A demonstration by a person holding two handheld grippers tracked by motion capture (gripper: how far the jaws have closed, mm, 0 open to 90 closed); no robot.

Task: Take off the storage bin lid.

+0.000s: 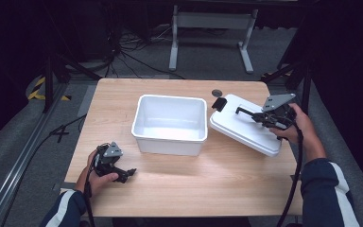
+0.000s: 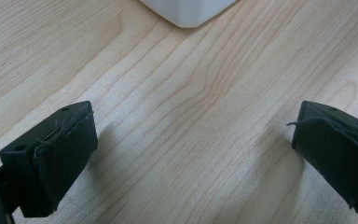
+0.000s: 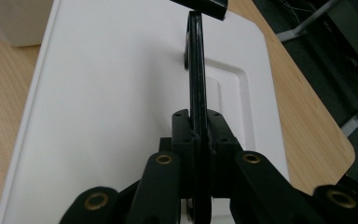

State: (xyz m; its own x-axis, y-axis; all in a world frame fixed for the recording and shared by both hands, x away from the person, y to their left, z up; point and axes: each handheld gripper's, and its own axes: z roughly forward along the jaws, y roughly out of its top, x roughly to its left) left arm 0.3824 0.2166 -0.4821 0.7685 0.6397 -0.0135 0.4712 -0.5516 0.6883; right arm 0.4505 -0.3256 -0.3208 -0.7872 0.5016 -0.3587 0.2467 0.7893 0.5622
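Flat white plastic lid (image 1: 246,126), thin black handle (image 3: 196,70) in fingers (image 3: 182,133).

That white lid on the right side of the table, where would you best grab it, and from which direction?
By its thin black handle, which stands up on edge from the middle of the lid. It is narrow enough to fit between two jaws, whereas the lid itself is broad and flat. Come from above, along the handle's length, one jaw on each flat side. The right gripper is clamped on it just so.
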